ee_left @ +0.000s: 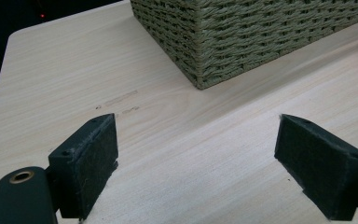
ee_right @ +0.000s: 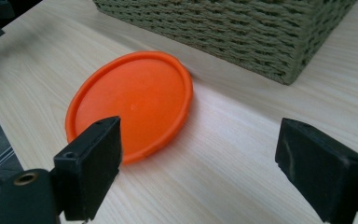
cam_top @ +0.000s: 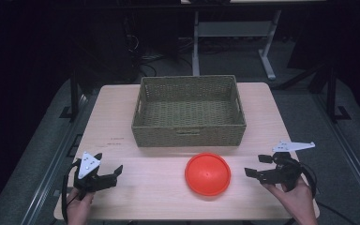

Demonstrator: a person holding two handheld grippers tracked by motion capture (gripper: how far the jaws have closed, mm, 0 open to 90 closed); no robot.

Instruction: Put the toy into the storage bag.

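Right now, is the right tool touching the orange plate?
Apart. The high view shows bare table between the right tool and the orange plate; in the right gripper view its open jaws hang short of the plate's rim.

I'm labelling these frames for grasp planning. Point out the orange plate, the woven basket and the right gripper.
orange plate (cam_top: 207, 174): high view, centre of its face.
woven basket (cam_top: 189, 132): high view, near wall.
right gripper (cam_top: 255, 166): high view, midway between its fingertips.

Looking like a lab or test room: light wood tabletop sitting on grey flooring, dark unlit surroundings, cables trailing on the floor behind, white metal desk frame standing at the back, black stand legs flanking both sides.
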